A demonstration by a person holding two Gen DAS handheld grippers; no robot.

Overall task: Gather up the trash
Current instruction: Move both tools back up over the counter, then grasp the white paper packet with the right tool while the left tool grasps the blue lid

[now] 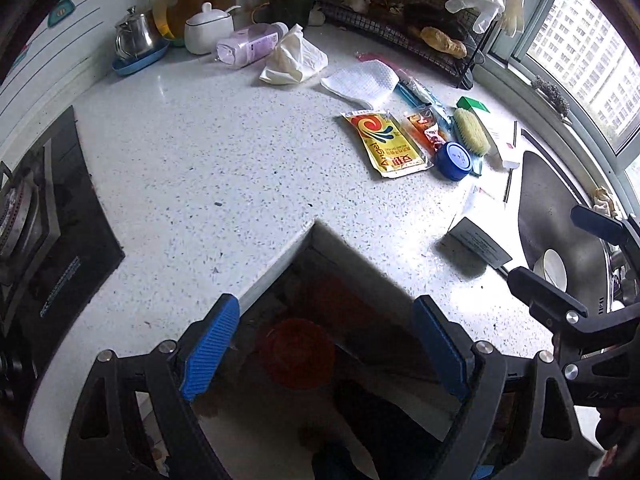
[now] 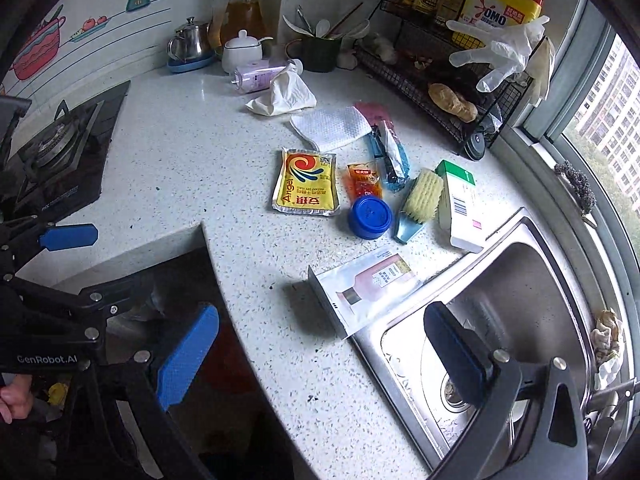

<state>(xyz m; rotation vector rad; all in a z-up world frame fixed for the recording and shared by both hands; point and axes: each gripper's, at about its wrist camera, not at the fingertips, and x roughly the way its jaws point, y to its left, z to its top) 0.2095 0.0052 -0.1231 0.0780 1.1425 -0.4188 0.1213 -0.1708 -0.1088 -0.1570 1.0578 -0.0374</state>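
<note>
Hovering with both grippers, left (image 1: pixel 326 354) and right (image 2: pixel 320 360), spread and empty, you needed one target: the yeast packet (image 2: pixel 306 182) lay flat mid-counter (image 2: pixel 192 152), possibly trash; pinch an edge.

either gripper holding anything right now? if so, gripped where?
Nothing held. Left gripper is open and empty, over the counter edge. Right gripper is wide open and empty, above the counter beside the sink.
</note>
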